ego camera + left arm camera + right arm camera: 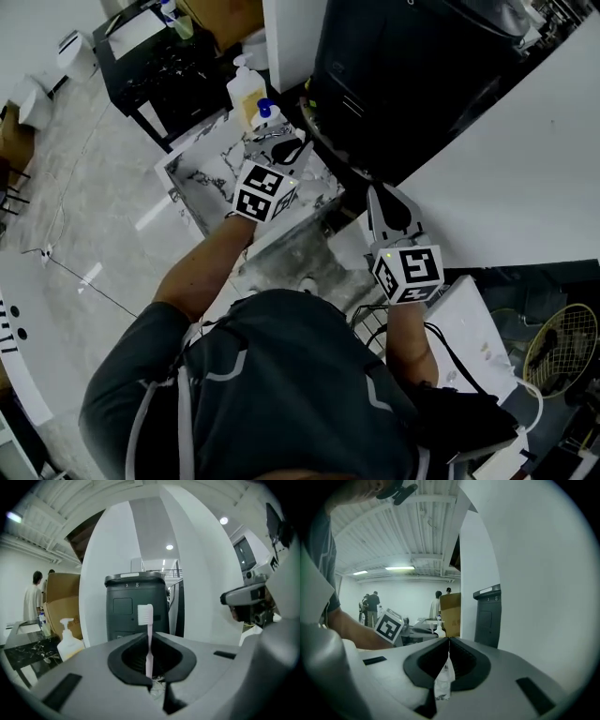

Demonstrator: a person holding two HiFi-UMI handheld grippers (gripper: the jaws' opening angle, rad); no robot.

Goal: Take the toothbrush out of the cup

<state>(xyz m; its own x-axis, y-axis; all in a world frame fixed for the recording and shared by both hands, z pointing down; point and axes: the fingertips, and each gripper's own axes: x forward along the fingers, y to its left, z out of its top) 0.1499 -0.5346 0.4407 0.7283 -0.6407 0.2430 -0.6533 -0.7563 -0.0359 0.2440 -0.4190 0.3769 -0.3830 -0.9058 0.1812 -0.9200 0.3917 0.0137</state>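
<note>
dark grey short-sleeved shirt (281, 375) with pale piping, and light straps (180, 412) over the shoulders. the left gripper (150, 637) and right gripper (449, 641) are alike — smooth grey shell, black pads (126, 660), a white cube (262, 192) of black square markers. a black cable (446, 352) runs along the right forearm.

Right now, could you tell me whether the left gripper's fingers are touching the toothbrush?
Touching: the left gripper view shows the fingers closed on the toothbrush handle, bristles upright above them.

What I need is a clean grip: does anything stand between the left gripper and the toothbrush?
Nothing visible does. The left gripper is shut on the toothbrush handle itself, bristles up; the right gripper pinches what looks like the clear cup.
</note>
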